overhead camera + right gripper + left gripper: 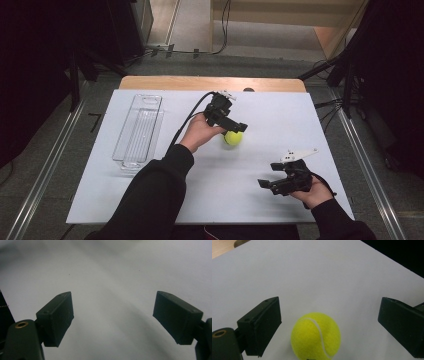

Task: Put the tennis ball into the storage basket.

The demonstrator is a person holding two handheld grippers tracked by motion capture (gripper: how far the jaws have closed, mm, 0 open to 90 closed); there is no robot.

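Tennis ball (315,336) between wide left-gripper jaws, clear tray (138,130) overhead.

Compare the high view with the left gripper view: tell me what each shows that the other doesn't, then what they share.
High view alone: the clear plastic tray at the table's left, the right gripper with open jaws near the front edge, the person's sleeves, and the floor beyond.

Left gripper view alone: the ball's white seam close up, and bare gaps between the ball and each black jaw.

Both: the yellow tennis ball resting on the white table, with the left gripper open around it.
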